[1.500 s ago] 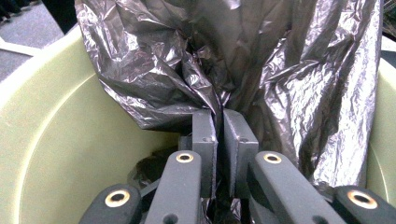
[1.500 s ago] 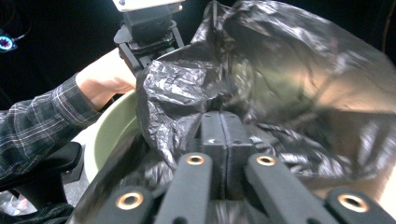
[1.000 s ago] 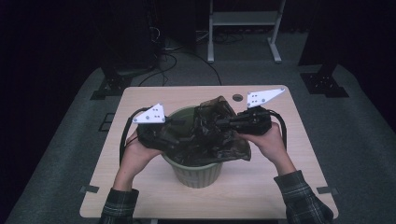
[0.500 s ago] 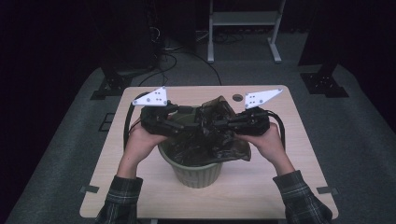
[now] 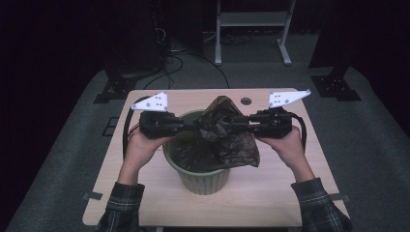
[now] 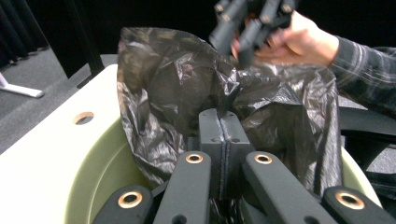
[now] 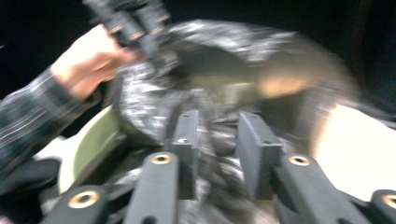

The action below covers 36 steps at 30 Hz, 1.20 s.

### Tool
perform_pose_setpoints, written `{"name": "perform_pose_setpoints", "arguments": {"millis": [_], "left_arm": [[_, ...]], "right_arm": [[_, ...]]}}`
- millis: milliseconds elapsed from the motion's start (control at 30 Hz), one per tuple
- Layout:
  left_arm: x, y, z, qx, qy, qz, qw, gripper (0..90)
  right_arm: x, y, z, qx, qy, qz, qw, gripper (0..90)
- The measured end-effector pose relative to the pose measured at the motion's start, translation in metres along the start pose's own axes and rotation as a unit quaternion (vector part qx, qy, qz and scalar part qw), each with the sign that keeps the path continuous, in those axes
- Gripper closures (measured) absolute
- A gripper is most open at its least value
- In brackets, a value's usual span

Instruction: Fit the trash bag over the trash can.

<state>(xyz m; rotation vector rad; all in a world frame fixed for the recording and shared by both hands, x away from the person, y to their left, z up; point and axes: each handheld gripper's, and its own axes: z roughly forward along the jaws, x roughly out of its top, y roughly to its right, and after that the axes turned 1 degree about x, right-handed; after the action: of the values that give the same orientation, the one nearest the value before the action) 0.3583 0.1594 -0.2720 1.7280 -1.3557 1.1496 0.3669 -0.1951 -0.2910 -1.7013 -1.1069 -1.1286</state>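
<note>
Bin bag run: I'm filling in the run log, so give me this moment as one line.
left gripper: shut on bin bag, jaws just closed | right gripper: open, jaws just parted, bag between | green bin: upright on table

no readable text, labels or signs anywhere

Dim room, grey carpet [image 5: 367, 145], white stand [image 5: 251, 19] behind wooden table [image 5: 270, 193]

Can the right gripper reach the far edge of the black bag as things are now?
Probably yes: the right gripper already sits at the black bag over the green bin, jaws just opening with film between them, and nothing blocks the raised edge.
</note>
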Motion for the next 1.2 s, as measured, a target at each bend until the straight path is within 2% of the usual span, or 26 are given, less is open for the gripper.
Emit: {"name": "perform_pose_setpoints", "arguments": {"millis": [100,200,233,300,333,367,400,500,533,667,700,767,800,867,900,1000,1133,1167,1200], "left_arm": [[-0.002,-0.001,-0.003,0.001,0.000,-0.002,1.0000,89.6],[-0.003,-0.001,-0.003,-0.001,0.001,-0.004,1.0000,89.5],[-0.004,-0.002,-0.003,0.000,0.002,-0.004,1.0000,89.5],[-0.004,-0.002,-0.002,-0.003,0.002,-0.003,1.0000,89.5],[-0.005,-0.002,-0.001,-0.001,0.002,-0.004,1.0000,88.9],[-0.005,-0.002,-0.001,-0.001,0.002,-0.004,1.0000,88.2],[-0.006,-0.002,-0.001,0.000,0.002,-0.006,1.0000,88.2],[-0.008,-0.002,-0.002,-0.002,0.001,-0.008,1.0000,88.2],[-0.010,-0.003,-0.004,0.001,0.001,-0.011,0.9999,88.3],[-0.013,-0.003,-0.007,0.007,-0.002,-0.015,0.9999,88.9],[-0.015,-0.004,-0.010,0.011,-0.002,-0.016,0.9998,89.0],[-0.019,-0.004,-0.014,0.016,-0.003,-0.021,0.9997,89.3],[-0.025,-0.005,-0.020,0.023,-0.004,-0.026,0.9994,89.4],[-0.029,-0.006,-0.023,0.026,-0.003,-0.031,0.9992,89.6],[-0.035,-0.007,-0.030,0.035,-0.002,-0.037,0.9987,89.6],[-0.044,-0.007,-0.040,0.044,0.001,-0.047,0.9979,89.7],[-0.050,-0.007,-0.046,0.050,0.004,-0.051,0.9974,89.4],[-0.049,-0.006,-0.048,0.064,0.012,-0.052,0.9965,74.5],[-0.047,-0.005,-0.048,0.066,0.015,-0.049,0.9965,67.9]], "right_arm": [[0.006,0.007,-0.007,-0.033,0.019,0.010,0.9992,64.9],[0.011,0.012,-0.008,-0.039,0.027,0.016,0.9988,65.0],[0.016,0.014,-0.004,-0.051,0.020,0.015,0.9984,64.9],[0.018,0.015,-0.001,-0.049,0.017,0.014,0.9985,64.9],[0.022,0.017,0.006,-0.062,0.000,0.013,0.9980,66.4],[0.022,0.017,0.006,-0.062,0.000,0.013,0.9980,66.4],[0.022,0.018,0.014,-0.075,-0.022,0.010,0.9969,75.0],[0.021,0.017,0.019,-0.091,-0.041,0.000,0.9950,89.6],[0.020,0.015,0.019,-0.095,-0.044,-0.005,0.9945,90.0],[0.018,0.010,0.016,-0.093,-0.041,-0.013,0.9948,90.0],[0.017,0.005,0.010,-0.087,-0.039,-0.016,0.9953,90.0],[0.016,0.003,0.008,-0.088,-0.039,-0.019,0.9952,90.0],[0.013,0.001,0.000,-0.089,-0.039,-0.021,0.9951,90.0],[0.010,0.000,-0.004,-0.090,-0.037,-0.021,0.9950,90.0],[0.006,-0.001,-0.011,-0.091,-0.035,-0.017,0.9951,90.0],[-0.001,-0.002,-0.020,-0.097,-0.032,-0.016,0.9947,90.0],[-0.005,-0.001,-0.026,-0.099,-0.021,-0.011,0.9948,90.0],[-0.005,-0.001,-0.025,-0.095,-0.021,-0.010,0.9953,90.0],[-0.005,-0.001,-0.023,-0.091,-0.022,-0.012,0.9955,90.0]]}}
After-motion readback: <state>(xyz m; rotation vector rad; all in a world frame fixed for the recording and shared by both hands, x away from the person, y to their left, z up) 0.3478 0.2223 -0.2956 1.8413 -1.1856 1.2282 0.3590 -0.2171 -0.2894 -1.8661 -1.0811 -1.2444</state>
